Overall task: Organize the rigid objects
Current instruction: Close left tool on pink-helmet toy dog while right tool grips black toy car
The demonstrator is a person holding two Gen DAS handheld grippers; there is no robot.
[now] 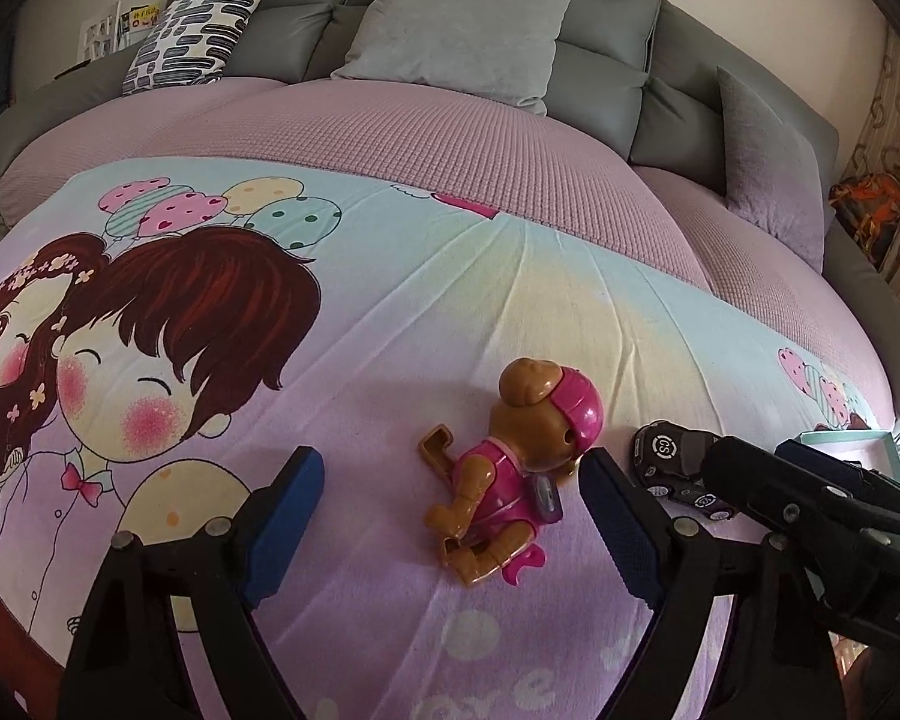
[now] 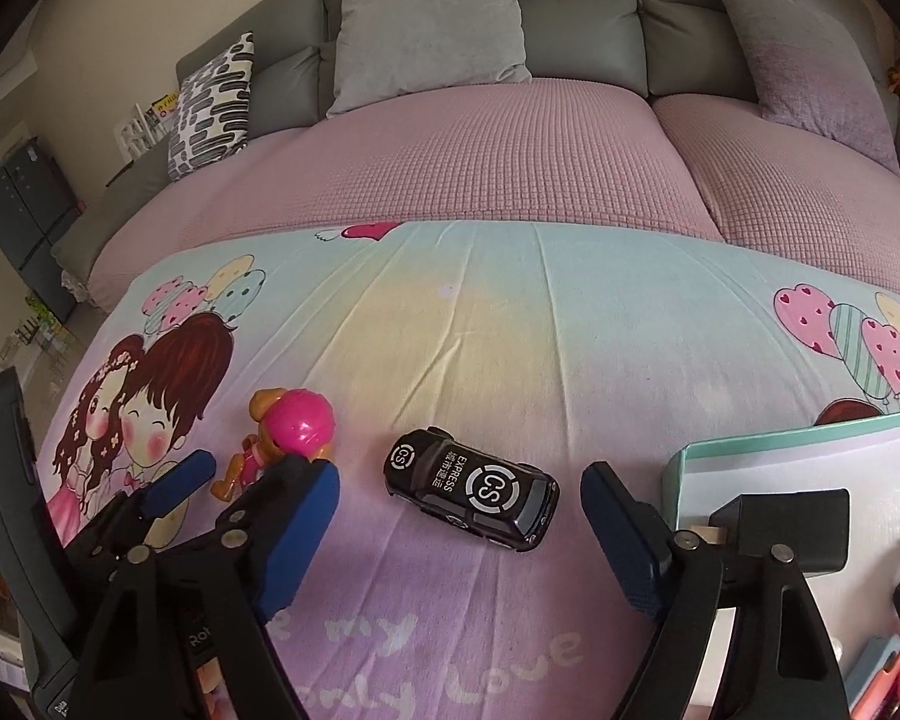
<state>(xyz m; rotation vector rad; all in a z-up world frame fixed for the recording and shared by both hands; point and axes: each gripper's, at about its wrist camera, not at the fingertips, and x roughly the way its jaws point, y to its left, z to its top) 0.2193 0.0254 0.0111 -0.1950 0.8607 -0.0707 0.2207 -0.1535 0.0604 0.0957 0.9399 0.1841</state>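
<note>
while both grippers gape wide, cartoon blanket [image 2: 480, 312] covers pink sofa [image 2: 480, 150]; toy car [image 2: 471, 489] rests there.

Glossy plastic dog toy [image 1: 504, 468], car [image 2: 471, 487]; matt cloth blanket [image 2: 510, 330].

toy dog figure [image 1: 506, 474] lies on the printed blanket [image 1: 390, 312], left of the toy car [image 2: 471, 488]; the two well apart. open box [image 2: 804, 450] sits right of the car at blanket's edge. blanket spread over the sofa seat [image 2: 480, 150]; cushions [image 2: 432, 24] behind, against the backrest.
</note>
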